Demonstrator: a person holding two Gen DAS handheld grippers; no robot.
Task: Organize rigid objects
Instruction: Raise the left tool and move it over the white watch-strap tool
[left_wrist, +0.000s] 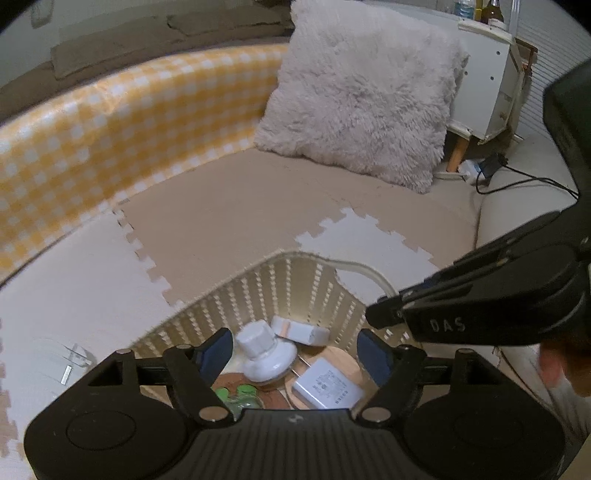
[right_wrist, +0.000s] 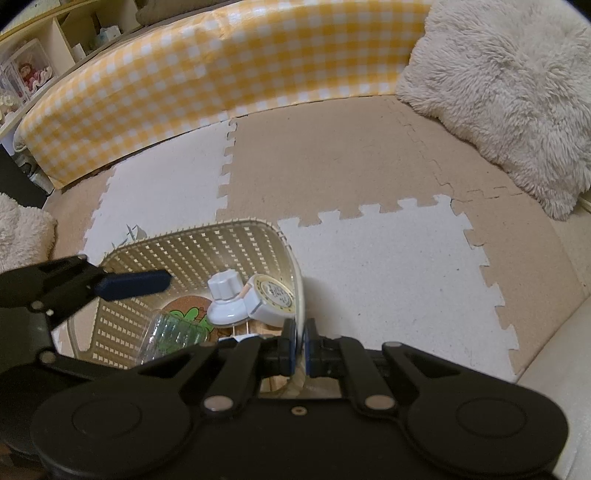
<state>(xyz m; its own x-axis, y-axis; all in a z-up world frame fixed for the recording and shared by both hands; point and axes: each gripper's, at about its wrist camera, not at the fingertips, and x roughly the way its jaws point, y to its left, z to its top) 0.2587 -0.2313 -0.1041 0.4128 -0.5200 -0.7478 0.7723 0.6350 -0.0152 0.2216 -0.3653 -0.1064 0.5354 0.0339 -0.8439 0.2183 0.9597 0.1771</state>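
A cream lattice-walled basket (right_wrist: 192, 240) sits on the foam floor mat and holds the items. Inside, a white knobbed suction hook (left_wrist: 264, 352) stands upright beside a white round device with a printed label (right_wrist: 275, 295). A white charger adapter (left_wrist: 327, 387) lies flat on a cork coaster (left_wrist: 345, 360), near a clear plastic bottle (right_wrist: 173, 332) on its side.
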